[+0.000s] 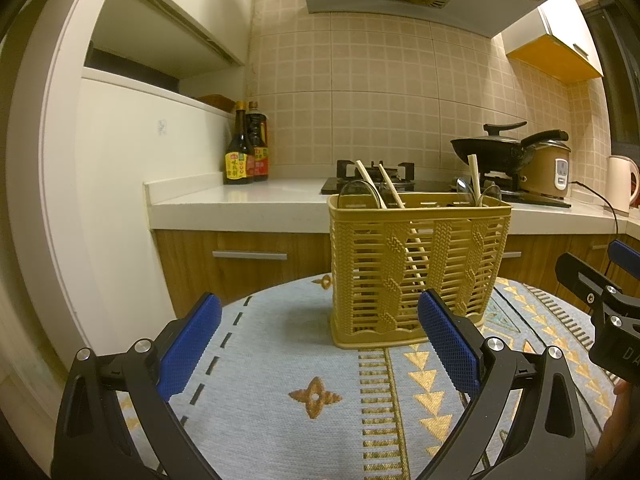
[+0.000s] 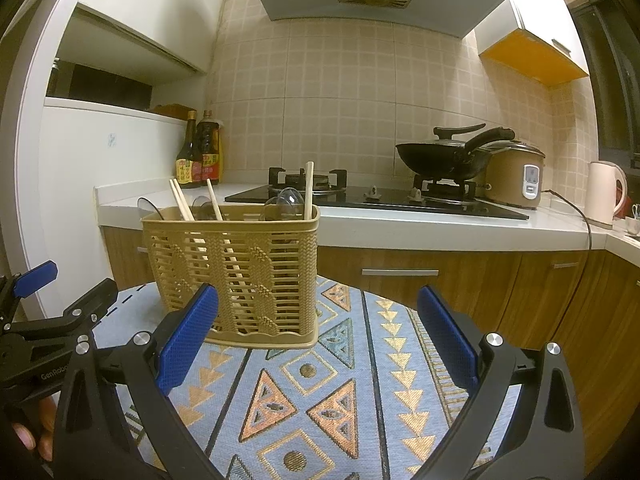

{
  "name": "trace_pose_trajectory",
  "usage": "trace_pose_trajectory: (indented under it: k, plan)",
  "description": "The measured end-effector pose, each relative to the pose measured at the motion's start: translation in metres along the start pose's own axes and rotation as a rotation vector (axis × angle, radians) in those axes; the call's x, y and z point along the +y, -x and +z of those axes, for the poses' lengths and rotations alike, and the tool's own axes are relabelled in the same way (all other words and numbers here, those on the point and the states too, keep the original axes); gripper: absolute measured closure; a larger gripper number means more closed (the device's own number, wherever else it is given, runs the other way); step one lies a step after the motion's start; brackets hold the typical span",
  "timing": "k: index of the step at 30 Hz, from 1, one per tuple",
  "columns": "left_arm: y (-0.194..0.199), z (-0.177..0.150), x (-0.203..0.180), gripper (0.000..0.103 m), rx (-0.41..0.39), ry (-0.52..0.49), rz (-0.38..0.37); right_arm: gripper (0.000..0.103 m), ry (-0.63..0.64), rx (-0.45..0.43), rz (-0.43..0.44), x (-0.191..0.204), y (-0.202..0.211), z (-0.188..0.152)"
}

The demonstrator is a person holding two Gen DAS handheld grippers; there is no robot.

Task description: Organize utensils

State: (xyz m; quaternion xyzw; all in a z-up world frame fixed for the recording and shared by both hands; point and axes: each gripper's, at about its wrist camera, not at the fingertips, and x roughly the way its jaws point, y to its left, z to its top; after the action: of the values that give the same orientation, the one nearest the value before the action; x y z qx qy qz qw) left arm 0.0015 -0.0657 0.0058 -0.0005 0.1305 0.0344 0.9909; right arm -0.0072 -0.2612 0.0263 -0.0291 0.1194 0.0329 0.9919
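Both grippers, left (image 1: 320, 344) and right (image 2: 318, 340), are held spread and empty before the caddy (image 1: 418, 268) at the tabletop's far edge, chopsticks (image 1: 390, 188) upright, left nearer.

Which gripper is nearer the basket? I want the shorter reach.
Roughly equal. The left gripper has the basket ahead, slightly right; the right gripper has it ahead-left.

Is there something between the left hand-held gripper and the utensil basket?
Nothing visible. Between the open left hand-held gripper and the yellow utensil basket lies only bare patterned tablecloth. The right hand-held gripper is off to the side.
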Motion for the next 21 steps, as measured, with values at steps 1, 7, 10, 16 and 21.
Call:
trace_pose_trajectory:
  k: [1,7,10,16,21]
  plan:
    - [0.0,0.0,0.0,0.008,0.0,0.0,0.0,0.008,0.0,0.0,0.001,0.0,0.0,0.0]
    - [-0.0001,0.0,-0.0001,0.008,0.0,0.0,0.0,0.008,0.0,0.005,0.005,-0.0006,-0.0006,-0.0006]
    - [-0.0001,0.0001,0.0001,0.008,0.001,-0.001,0.0,0.008,0.003,0.006,0.007,-0.001,-0.0003,-0.001]
    - [-0.0005,0.0,-0.0003,0.008,0.001,-0.001,0.001,0.008,0.003,0.007,0.009,-0.001,-0.0004,-0.0013]
    - [-0.0008,0.0004,-0.0001,0.008,0.0,-0.002,0.0,0.008,0.007,0.01,0.009,-0.0008,-0.0013,-0.0014]
